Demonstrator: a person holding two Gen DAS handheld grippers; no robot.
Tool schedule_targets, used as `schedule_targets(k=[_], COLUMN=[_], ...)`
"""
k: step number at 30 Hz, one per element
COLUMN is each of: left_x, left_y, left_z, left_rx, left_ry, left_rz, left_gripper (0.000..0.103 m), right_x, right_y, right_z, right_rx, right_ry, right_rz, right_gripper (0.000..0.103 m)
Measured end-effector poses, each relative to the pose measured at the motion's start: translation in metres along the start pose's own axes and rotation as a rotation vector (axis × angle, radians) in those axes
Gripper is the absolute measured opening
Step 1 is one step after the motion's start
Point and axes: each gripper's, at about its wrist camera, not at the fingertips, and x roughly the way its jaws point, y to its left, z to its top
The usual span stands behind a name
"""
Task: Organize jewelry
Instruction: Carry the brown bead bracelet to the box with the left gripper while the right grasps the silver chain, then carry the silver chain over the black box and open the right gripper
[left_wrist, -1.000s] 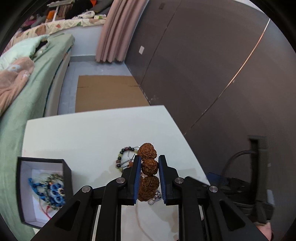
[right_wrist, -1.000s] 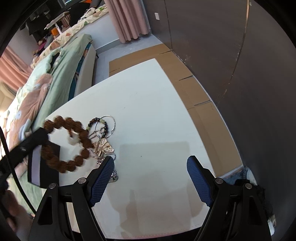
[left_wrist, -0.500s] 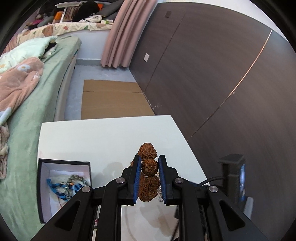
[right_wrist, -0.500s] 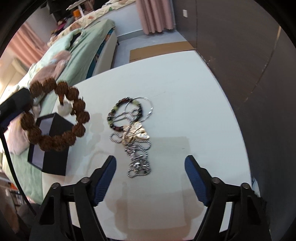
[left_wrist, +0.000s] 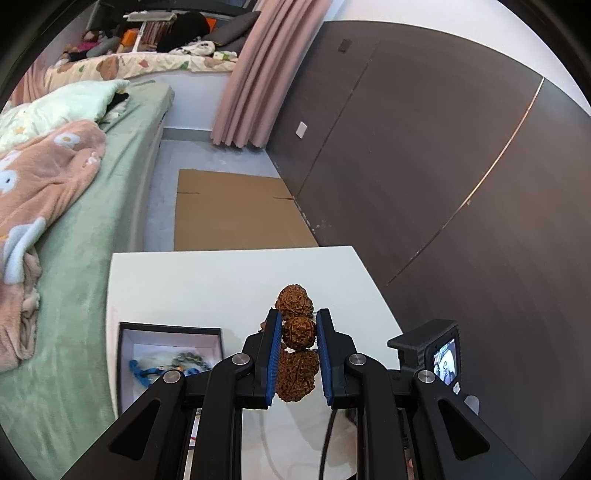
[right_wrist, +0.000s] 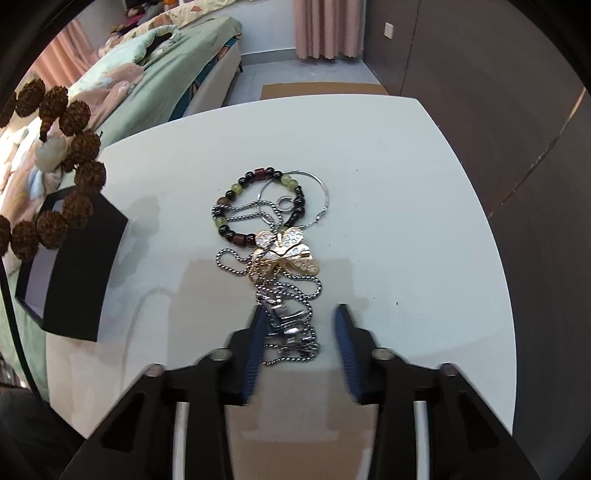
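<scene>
My left gripper (left_wrist: 297, 334) is shut on a brown rough-bead bracelet (left_wrist: 295, 328) and holds it in the air above the white table (left_wrist: 207, 280). The bracelet also hangs at the left of the right wrist view (right_wrist: 70, 173), over the black jewelry box (right_wrist: 81, 266). The box (left_wrist: 170, 332) is open, with blue and grey beads (left_wrist: 166, 363) inside. My right gripper (right_wrist: 299, 317) is open and empty, its fingers either side of a silver chain (right_wrist: 291, 328). A gold brooch (right_wrist: 284, 253), a dark bead bracelet (right_wrist: 258, 203) and a silver hoop (right_wrist: 299, 195) lie beyond it.
A green bed (left_wrist: 92, 206) with a pink blanket (left_wrist: 40, 192) runs along the table's left side. A dark panelled wall (left_wrist: 443, 166) stands on the right. Flat cardboard (left_wrist: 236, 210) lies on the floor past the table's far edge.
My left gripper has risen and shifted left with the bracelet, toward the box. My right gripper has moved forward and down over the jewelry pile, its fingers now closer together around the chain.
</scene>
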Motion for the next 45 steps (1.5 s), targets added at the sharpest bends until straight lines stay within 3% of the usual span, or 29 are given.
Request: schedule_targets(k=[4,9,17,25,28,30,31,40,45], left_x=[-0.009,-0.02,-0.027,-0.03,-0.031,-0.032,-0.033,-0.046,-0.06], left_y=[0.013,0.029,0.051,0.055,0.056,0.058,0.06,0.078,0.081], left_z=[0.0,0.0,0.0,0.006,0.007,0.007,0.008,0.015,0.018], left_rx=[-0.007,-0.02,-0.04,-0.082,-0.084,-0.095,-0.105,-0.164,-0.174], left_ry=[-0.009,-0.023,-0.005,0.01,0.016,0.014,0.009,-0.052,-0.112], left_rz=[0.012,0.028,0.029,-0.065,-0.061,-0.053,-0.053,-0.039,-0.051], left_gripper=[0.02,0.02,0.02,0.022,0.035,0.061,0.065,0.069,0.088], right_x=[-0.004,-0.029,-0.086,-0.138,-0.157,-0.174,-0.182,-0.233,-0.265], right_y=[0.003,0.006,0.029,0.042,0.05,0.056,0.058,0.095,0.124], right_z=[-0.003,-0.005,0.007,0.029,0.037,0.041,0.043,0.06,0.066], right_rx=[-0.006,0.007,-0.043,-0.058,-0.077,-0.089,-0.095,-0.155,-0.204], right_ry=[-0.002,-0.066,-0.218,-0.329,-0.362,-0.391,-0.404,-0.494,-0.548], right_rz=[0.032,0.06,0.013,-0.05,-0.059,-0.068,-0.07,-0.078,-0.101], right_gripper=[0.018,0.018,0.017,0.017,0.017,0.017,0.017,0.017,0.017])
